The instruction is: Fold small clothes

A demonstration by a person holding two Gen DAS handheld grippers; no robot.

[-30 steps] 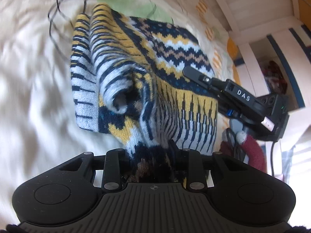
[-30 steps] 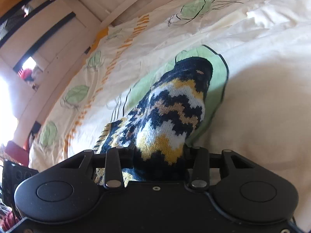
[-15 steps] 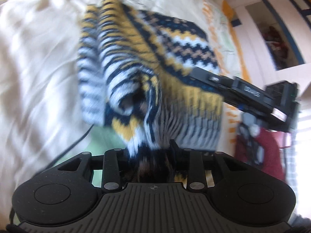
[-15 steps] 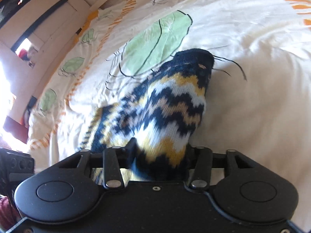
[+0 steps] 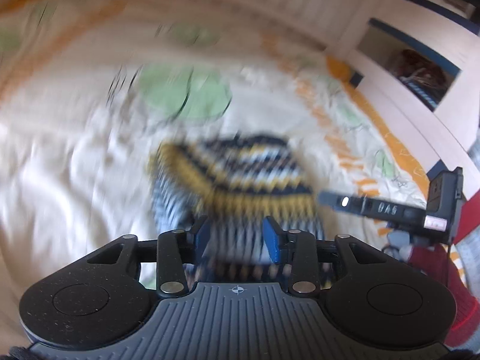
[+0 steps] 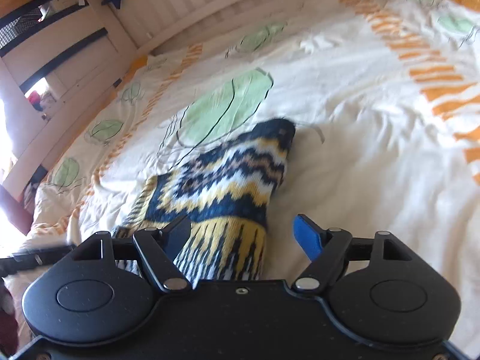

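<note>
A small knitted garment in navy, yellow and white zigzags lies folded on the cream bedspread. In the blurred left wrist view the garment lies just ahead of my left gripper, whose jaws stand apart with nothing between the blue pads. My right gripper is open too, its jaws wide over the garment's striped near edge, not clamping it. The right gripper also shows in the left wrist view, at the garment's right side.
The bedspread has green leaf prints and orange stripes. A white slatted bed frame runs along the far side. A dark red cloth lies at the right edge of the left view.
Both grippers have opened and let go of the garment, which now lies on the bed. The left gripper has pulled back and swung; its view is blurred.
</note>
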